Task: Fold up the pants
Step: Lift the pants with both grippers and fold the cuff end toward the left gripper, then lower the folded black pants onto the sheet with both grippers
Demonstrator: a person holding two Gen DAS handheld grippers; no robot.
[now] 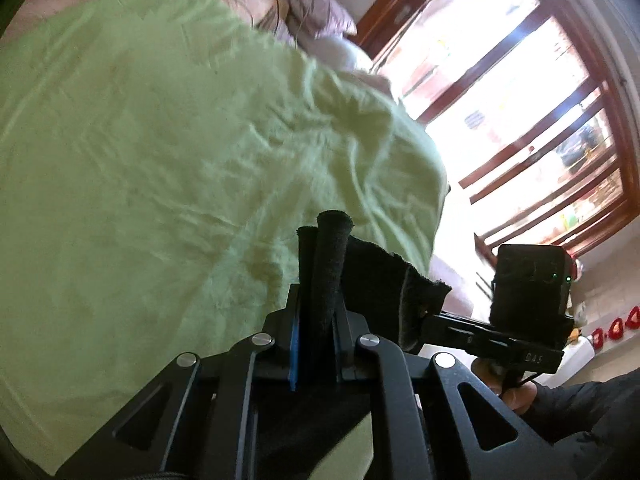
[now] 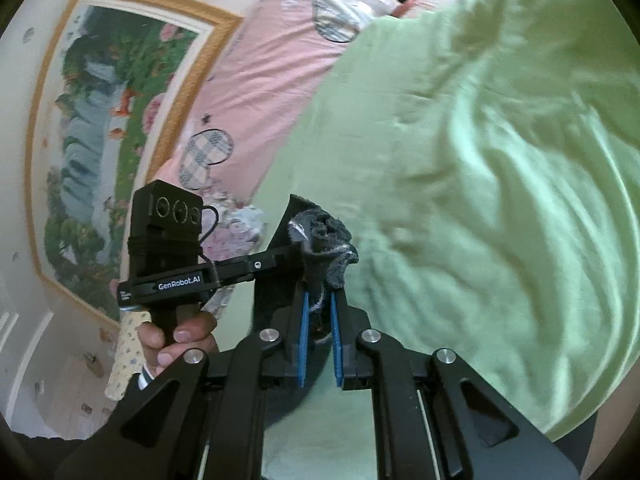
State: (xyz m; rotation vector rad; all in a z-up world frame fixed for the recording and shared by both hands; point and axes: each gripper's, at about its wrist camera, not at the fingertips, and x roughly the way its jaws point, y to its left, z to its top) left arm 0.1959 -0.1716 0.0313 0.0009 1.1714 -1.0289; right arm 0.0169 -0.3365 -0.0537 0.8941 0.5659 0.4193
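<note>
My left gripper [image 1: 320,236] is shut on a rolled edge of the black pants [image 1: 376,272], held up above a light green bed sheet [image 1: 140,160]. The black cloth stretches right to my right gripper [image 1: 416,312], which pinches its other end. In the right wrist view my right gripper [image 2: 320,252] is shut on a bunched dark grey-black edge of the pants [image 2: 328,236], with the left gripper [image 2: 296,256] next to it, clamped on the same cloth. Most of the garment hangs below, out of sight.
The green sheet [image 2: 480,160] covers the bed. A pink quilt [image 2: 260,80] and pillows [image 1: 316,8] lie at the head. A large window [image 1: 520,120] is to one side. A framed landscape picture [image 2: 100,140] hangs on the wall.
</note>
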